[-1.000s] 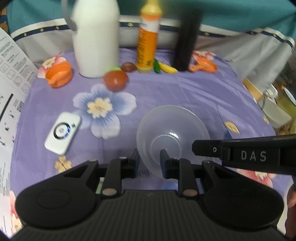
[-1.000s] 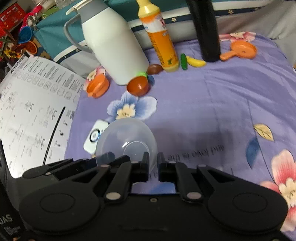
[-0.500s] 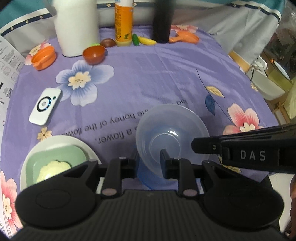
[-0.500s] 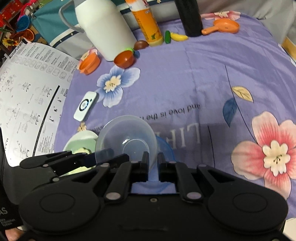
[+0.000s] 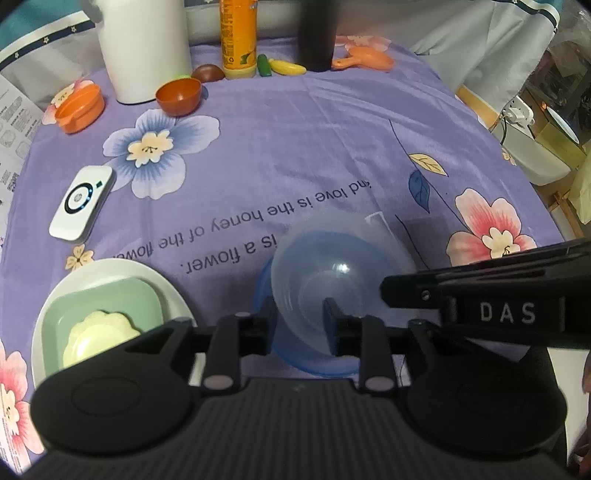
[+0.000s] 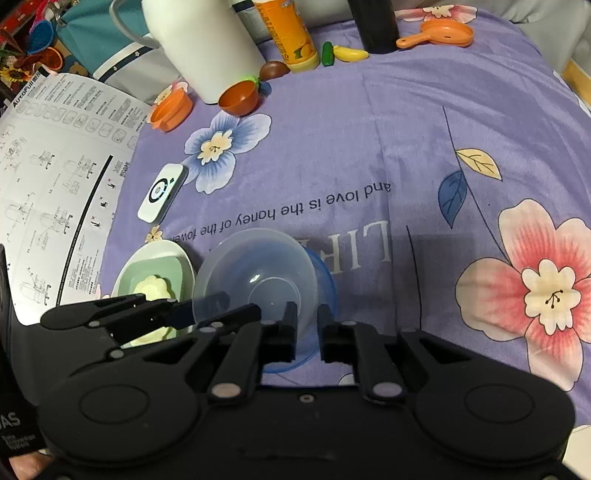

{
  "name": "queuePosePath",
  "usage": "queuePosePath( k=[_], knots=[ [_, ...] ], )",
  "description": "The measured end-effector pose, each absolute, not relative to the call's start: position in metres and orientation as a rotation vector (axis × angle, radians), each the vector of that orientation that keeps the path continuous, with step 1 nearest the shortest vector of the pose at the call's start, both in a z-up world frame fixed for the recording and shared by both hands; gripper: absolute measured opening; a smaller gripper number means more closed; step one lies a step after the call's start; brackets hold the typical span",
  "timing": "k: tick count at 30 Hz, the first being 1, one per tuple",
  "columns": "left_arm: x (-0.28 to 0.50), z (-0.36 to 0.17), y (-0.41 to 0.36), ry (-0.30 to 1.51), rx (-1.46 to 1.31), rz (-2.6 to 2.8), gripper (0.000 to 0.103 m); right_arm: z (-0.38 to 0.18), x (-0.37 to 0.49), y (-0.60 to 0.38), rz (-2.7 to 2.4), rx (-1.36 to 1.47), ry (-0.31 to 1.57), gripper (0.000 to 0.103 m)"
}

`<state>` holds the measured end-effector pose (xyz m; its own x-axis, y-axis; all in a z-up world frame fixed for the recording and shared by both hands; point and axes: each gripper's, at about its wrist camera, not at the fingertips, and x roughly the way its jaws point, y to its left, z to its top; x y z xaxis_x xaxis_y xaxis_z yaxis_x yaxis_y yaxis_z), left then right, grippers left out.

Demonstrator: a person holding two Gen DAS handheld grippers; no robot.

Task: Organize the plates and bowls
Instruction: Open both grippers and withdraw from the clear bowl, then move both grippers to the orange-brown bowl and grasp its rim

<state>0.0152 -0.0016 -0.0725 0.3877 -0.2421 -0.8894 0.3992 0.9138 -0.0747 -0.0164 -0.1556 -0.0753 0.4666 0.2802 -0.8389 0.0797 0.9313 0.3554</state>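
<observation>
A clear plastic bowl (image 5: 340, 266) (image 6: 258, 273) sits nested in a blue bowl (image 5: 260, 291) (image 6: 327, 280) on the purple flowered cloth. My left gripper (image 5: 299, 325) straddles the clear bowl's near rim. Its jaws are opening, with a gap beside the thin wall. My right gripper (image 6: 307, 332) straddles the rim on the other side, its jaws also opening and the wall loose between them. To the left of the bowls stands a white plate (image 5: 110, 267) (image 6: 162, 249). It carries a green square dish (image 5: 110, 299) and a pale flower-shaped dish (image 5: 96, 332).
At the back stand a white jug (image 5: 144, 48), an orange bottle (image 5: 238, 37) and a black cylinder (image 5: 317, 33). Near them are a brown-orange small bowl (image 5: 179, 96), an orange toy pot (image 5: 79, 107) and a toy pan (image 5: 365, 61). A white remote (image 5: 81, 203) and a printed sheet (image 6: 48, 166) lie left.
Both grippers brought the clear bowl toward the near side and down into the blue bowl. Both pairs of fingers have since spread apart from the rim.
</observation>
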Motion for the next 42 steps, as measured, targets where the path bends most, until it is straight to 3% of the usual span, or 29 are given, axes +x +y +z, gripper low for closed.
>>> queuePosePath(
  k=[1, 3, 5, 8, 11, 16, 42],
  knots=[
    [0.015, -0.071, -0.001, 1.092, 0.161, -0.407, 0.049, -0.075, -0.015, -0.155, 0.127, 0.371, 1.080, 0.030],
    [0.013, -0.068, 0.002, 1.067, 0.158, -0.399, 0.065, -0.072, -0.016, -0.153, 0.122, 0.352, 1.062, 0.040],
    [0.013, -0.064, 0.005, 1.045, 0.161, -0.388, 0.071, -0.068, -0.017, -0.152, 0.124, 0.332, 1.042, 0.060],
    [0.014, -0.060, 0.011, 1.030, 0.160, -0.369, 0.090, -0.062, -0.019, -0.151, 0.106, 0.284, 1.009, 0.082],
    [0.014, -0.056, 0.018, 1.006, 0.149, -0.357, 0.102, -0.057, -0.019, -0.155, 0.109, 0.283, 0.983, 0.097],
    [0.020, -0.052, 0.027, 0.995, 0.116, -0.335, 0.103, -0.051, -0.018, -0.160, 0.099, 0.291, 0.957, 0.103],
    [0.094, -0.058, 0.073, 0.987, 0.074, -0.195, 0.103, -0.047, 0.053, -0.142, 0.088, 0.344, 0.927, 0.103]
  ],
)
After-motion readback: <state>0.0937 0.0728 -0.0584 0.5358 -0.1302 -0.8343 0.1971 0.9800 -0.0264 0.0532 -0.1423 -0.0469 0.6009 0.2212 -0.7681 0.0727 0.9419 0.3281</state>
